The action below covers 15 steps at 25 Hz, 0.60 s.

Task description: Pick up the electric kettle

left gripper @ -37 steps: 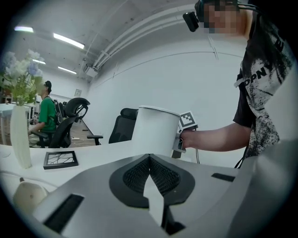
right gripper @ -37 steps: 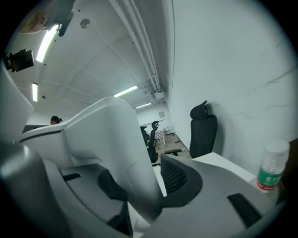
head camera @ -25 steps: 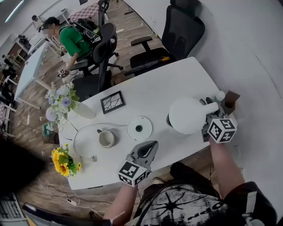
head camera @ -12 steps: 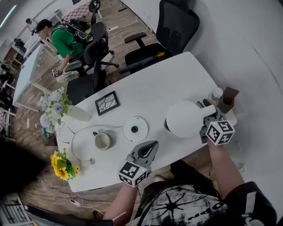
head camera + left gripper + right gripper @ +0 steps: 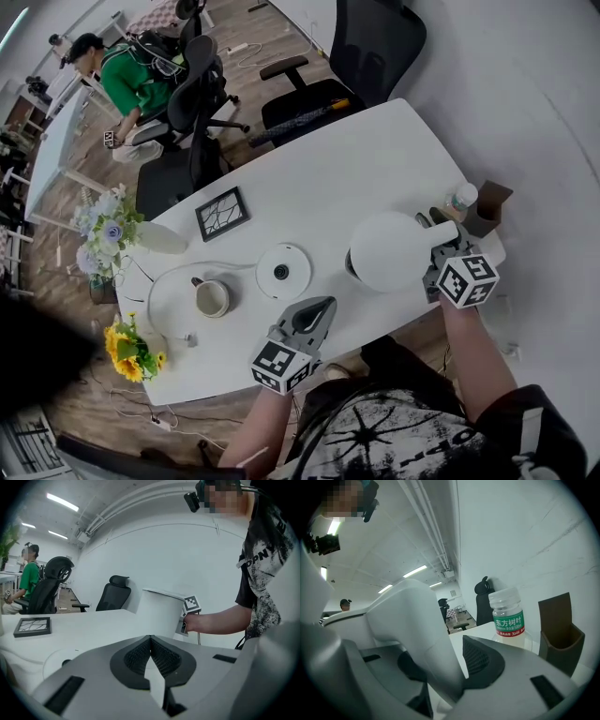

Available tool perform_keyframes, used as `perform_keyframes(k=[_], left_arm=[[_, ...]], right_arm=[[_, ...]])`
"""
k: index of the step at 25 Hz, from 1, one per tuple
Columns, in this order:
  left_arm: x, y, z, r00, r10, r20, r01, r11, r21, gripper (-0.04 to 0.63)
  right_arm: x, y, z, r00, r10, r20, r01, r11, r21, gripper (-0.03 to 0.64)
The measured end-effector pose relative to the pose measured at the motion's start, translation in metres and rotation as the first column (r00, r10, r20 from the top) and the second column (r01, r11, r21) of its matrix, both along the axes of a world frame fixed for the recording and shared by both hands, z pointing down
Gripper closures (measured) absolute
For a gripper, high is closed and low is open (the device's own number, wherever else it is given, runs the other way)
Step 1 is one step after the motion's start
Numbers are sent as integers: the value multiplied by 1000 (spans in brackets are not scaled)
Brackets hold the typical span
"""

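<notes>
The white electric kettle (image 5: 384, 251) hangs at the table's right end, just above or on the top; which, I cannot tell. My right gripper (image 5: 437, 246) grips its handle (image 5: 417, 634) from the right, with the pads on either side. Its jaws have just been opening a little, and the handle is still between them. My left gripper (image 5: 320, 310) is over the table's front edge, shut, with nothing in it. In the left gripper view its pads (image 5: 140, 653) meet, and the kettle (image 5: 159, 613) shows ahead. The kettle's round base (image 5: 282, 271) lies left of the kettle.
A water bottle (image 5: 460, 200) and a brown box (image 5: 489, 208) stand just behind the kettle. A mug (image 5: 212, 298), a cord, a picture frame (image 5: 222, 213) and two flower bunches (image 5: 103, 234) sit at the left. Black chairs (image 5: 366, 47) and a seated person (image 5: 127, 80) are beyond the table (image 5: 328, 187).
The kettle and my right gripper have sunk slightly toward the tabletop. The left gripper sits at about the same spot by the front edge.
</notes>
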<state>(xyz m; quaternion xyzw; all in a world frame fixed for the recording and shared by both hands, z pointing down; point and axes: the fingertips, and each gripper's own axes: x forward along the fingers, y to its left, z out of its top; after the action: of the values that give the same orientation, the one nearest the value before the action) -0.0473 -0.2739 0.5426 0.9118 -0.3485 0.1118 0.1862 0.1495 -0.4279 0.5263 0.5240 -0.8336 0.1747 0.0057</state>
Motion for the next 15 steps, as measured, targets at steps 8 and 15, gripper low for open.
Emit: perform_keyframes(k=[8,15], left_arm=[[11,1,2,1000,18,-9,-18,1000,-4,594],[12,2,-5,1000,19,-7,-19,1000,11,594]], right_arm=[[-1,4,1,1000,-22,-17,22,1000,11,462],[1,4,0,999,-5,-33,5,1000,-1,462]])
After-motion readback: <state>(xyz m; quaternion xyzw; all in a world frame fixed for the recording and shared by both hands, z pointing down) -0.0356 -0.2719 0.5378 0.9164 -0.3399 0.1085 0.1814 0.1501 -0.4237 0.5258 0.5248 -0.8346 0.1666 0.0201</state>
